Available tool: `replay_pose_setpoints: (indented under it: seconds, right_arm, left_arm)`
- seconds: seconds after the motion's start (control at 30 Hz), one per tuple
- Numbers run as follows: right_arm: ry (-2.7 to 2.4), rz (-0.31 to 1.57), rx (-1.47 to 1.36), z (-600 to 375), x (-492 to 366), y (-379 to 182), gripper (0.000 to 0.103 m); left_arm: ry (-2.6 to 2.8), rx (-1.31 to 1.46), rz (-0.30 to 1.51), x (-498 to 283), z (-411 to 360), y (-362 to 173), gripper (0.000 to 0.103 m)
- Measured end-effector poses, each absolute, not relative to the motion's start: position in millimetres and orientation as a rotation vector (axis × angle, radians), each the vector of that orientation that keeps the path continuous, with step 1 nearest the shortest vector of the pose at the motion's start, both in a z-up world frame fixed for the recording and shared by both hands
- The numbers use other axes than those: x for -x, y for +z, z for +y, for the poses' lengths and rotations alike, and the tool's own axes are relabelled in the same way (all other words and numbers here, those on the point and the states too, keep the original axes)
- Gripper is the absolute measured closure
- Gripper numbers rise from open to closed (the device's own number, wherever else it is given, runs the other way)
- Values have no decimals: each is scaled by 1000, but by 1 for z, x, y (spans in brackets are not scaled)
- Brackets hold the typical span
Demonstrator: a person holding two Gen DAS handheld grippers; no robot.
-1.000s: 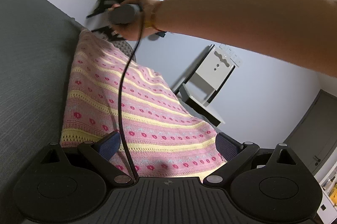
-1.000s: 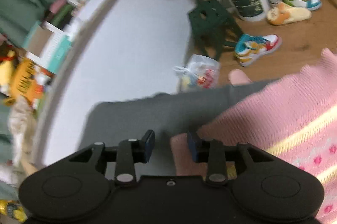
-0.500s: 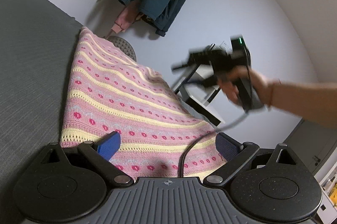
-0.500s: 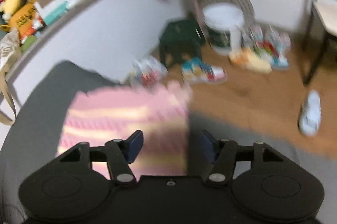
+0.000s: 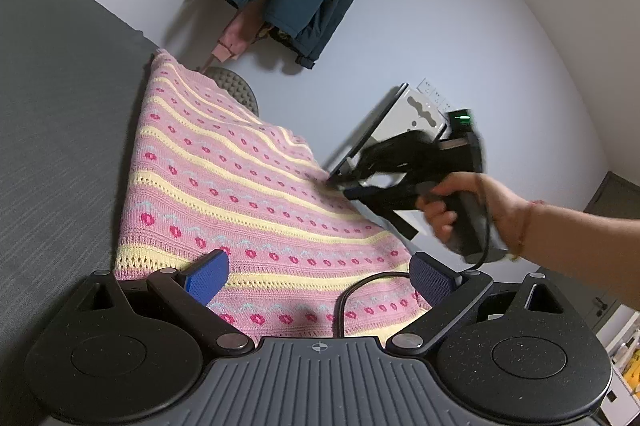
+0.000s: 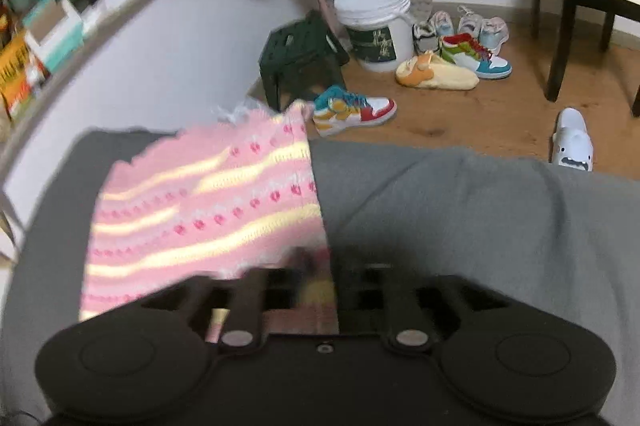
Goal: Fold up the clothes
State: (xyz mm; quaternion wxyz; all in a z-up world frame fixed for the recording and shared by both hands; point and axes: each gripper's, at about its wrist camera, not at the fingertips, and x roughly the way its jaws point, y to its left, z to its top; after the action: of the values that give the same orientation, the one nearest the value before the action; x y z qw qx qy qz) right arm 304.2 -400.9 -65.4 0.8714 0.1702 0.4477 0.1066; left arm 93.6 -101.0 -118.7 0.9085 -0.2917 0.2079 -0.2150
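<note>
Sweater flat on grey bed, L fingers apart; R gripper only in L view, fingers blurred, state unclear.

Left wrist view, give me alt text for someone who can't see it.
A pink knitted garment with yellow stripes lies flat on a grey surface. The open left gripper hovers at its near hem while the right gripper reaches its far edge.

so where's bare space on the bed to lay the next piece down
Bare grey bed cover lies to the right of the pink knit sweater, up to the bed's floor-side edge, and another strip on its other side. The floor near the white bucket is crowded with shoes.
</note>
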Motion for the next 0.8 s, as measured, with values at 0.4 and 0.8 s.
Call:
replay_pose_setpoints:
  seconds: [0.4, 0.8]
  right_arm:
    - [148, 848, -302, -388, -118, -57, 57]
    - [128, 838, -615, -434, -80, -74, 58]
  left_arm:
    - [-451, 624, 445, -94, -98, -117, 6]
    - [-465, 544, 514, -95, -102, -107, 6]
